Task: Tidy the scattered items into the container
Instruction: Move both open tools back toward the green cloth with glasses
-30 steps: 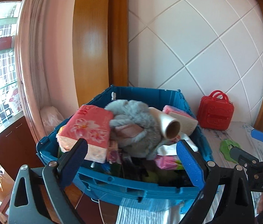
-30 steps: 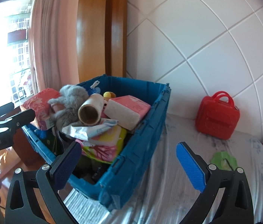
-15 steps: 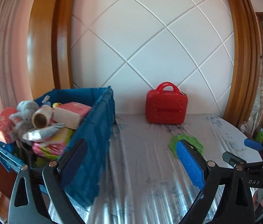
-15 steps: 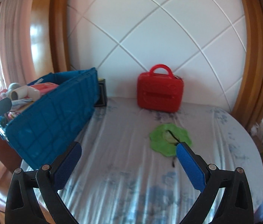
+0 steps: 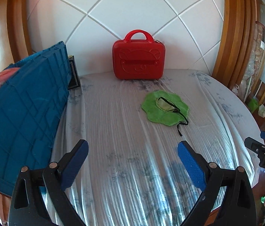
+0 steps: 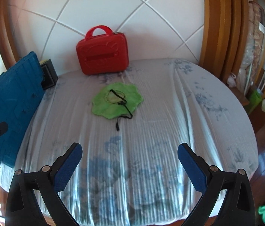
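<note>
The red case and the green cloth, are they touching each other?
Apart. In the left wrist view a strip of bare sheet lies between the red case and the green cloth; the right wrist view shows the same gap.

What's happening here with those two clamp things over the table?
A person is tidying loose items into the blue crate on the left. Both hand-held grippers, left gripper and right gripper, are open and hold nothing. A green cloth with a black cord and a red case by the wall are not yet in the crate.
</note>
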